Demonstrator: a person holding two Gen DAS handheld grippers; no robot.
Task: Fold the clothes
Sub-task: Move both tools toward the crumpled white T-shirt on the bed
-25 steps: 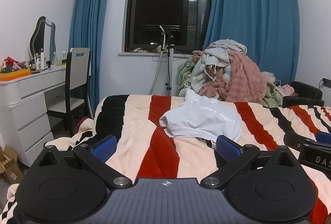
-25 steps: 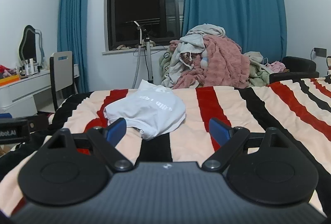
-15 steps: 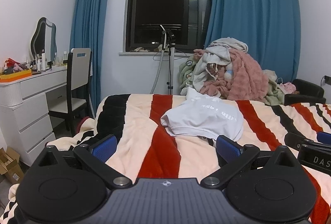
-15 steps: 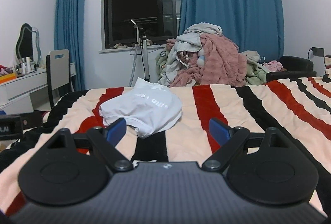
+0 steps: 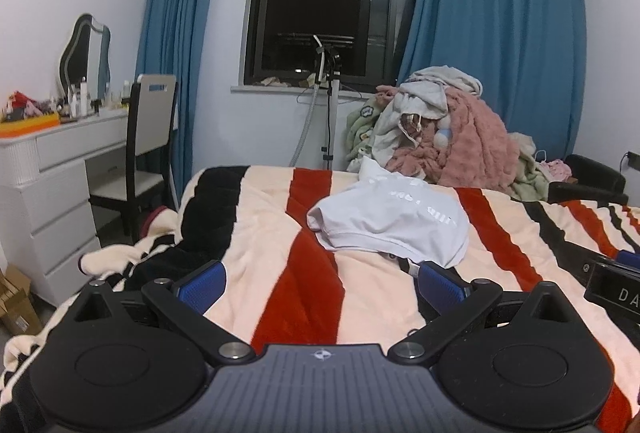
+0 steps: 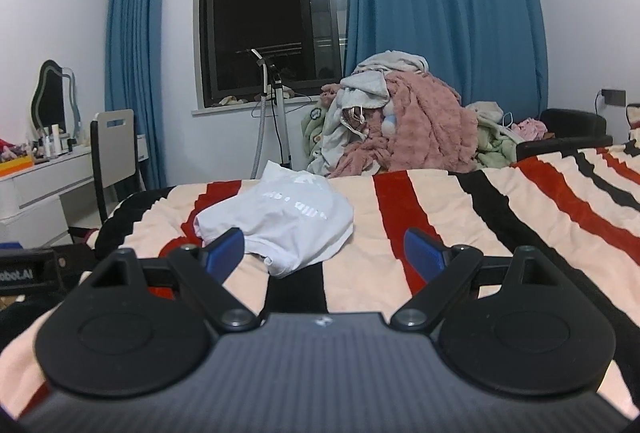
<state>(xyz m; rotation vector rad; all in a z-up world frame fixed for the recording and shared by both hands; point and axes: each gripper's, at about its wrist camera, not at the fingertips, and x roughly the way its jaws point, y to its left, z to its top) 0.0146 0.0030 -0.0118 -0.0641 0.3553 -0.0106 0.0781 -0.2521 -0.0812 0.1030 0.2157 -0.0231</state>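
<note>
I am holding my left gripper point(image 5: 320, 283) and right gripper point(image 6: 324, 251) wide open, both empty, over the striped blanket point(image 5: 280, 273). The white shirt point(image 5: 392, 221) is lying crumpled ahead (unfolded). I should be pinching 2 separate hem corners, not bunched layers.

- A white shirt point(image 5: 394, 221) point(image 6: 286, 223) with faint lettering was seen lying crumpled on the striped blanket point(image 5: 272, 233) point(image 6: 452, 217).
- Unfolded, its hem was bunched toward the cameras.
</note>
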